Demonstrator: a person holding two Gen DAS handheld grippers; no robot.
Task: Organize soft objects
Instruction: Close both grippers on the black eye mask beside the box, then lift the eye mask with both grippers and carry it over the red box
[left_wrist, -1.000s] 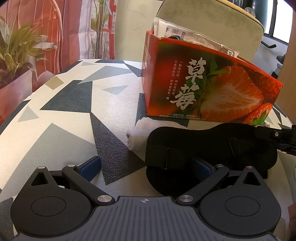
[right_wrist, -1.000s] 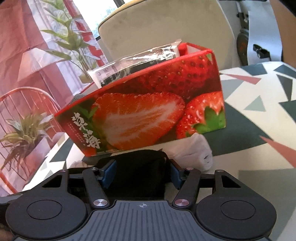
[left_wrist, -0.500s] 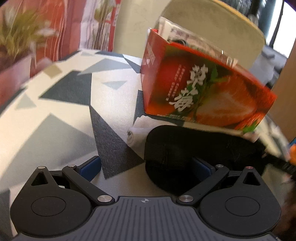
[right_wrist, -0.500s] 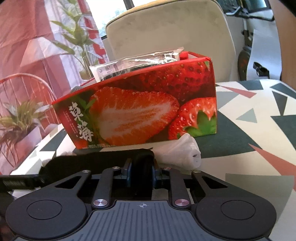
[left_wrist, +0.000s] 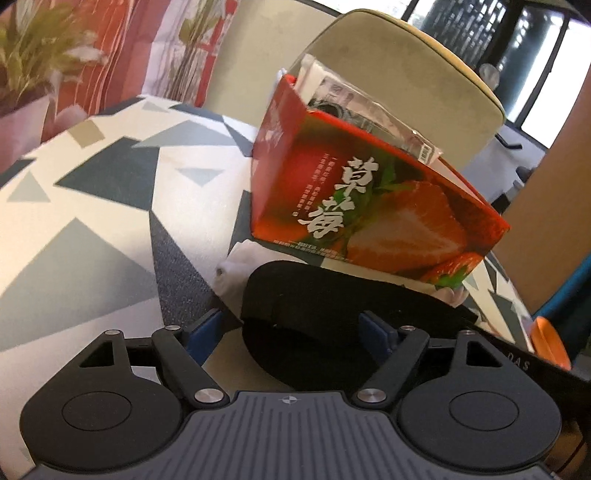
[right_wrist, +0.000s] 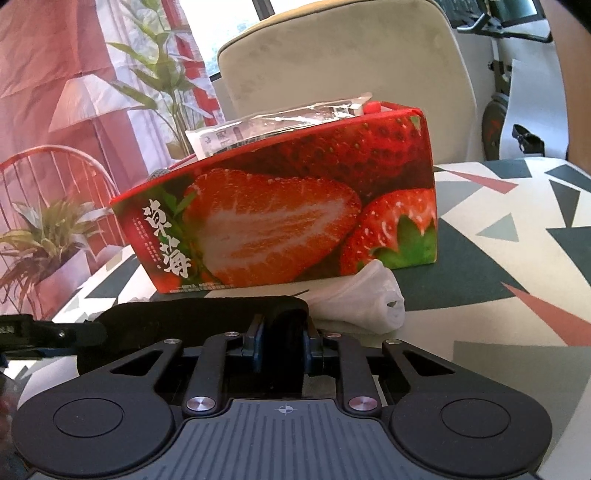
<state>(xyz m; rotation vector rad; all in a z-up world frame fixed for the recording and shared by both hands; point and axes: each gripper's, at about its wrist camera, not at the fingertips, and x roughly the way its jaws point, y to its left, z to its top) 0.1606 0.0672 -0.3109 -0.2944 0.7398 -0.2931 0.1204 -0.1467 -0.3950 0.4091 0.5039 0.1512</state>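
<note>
Right wrist: right gripper (right_wrist: 282, 341) pinching one end of black mask (right_wrist: 192, 319), long axis running crosswise toward left. Left wrist: left gripper (left_wrist: 291, 326) just been closing, straddling mask's other end, pads not yet pressing. Beyond: white roll (right_wrist: 364, 302) on table (right_wrist: 517, 258), then strawberry box (right_wrist: 295, 206), likely drop spot.

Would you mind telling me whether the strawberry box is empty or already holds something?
Not empty: clear plastic packets stick up above the rim of the strawberry box. How full it is cannot be told.
</note>
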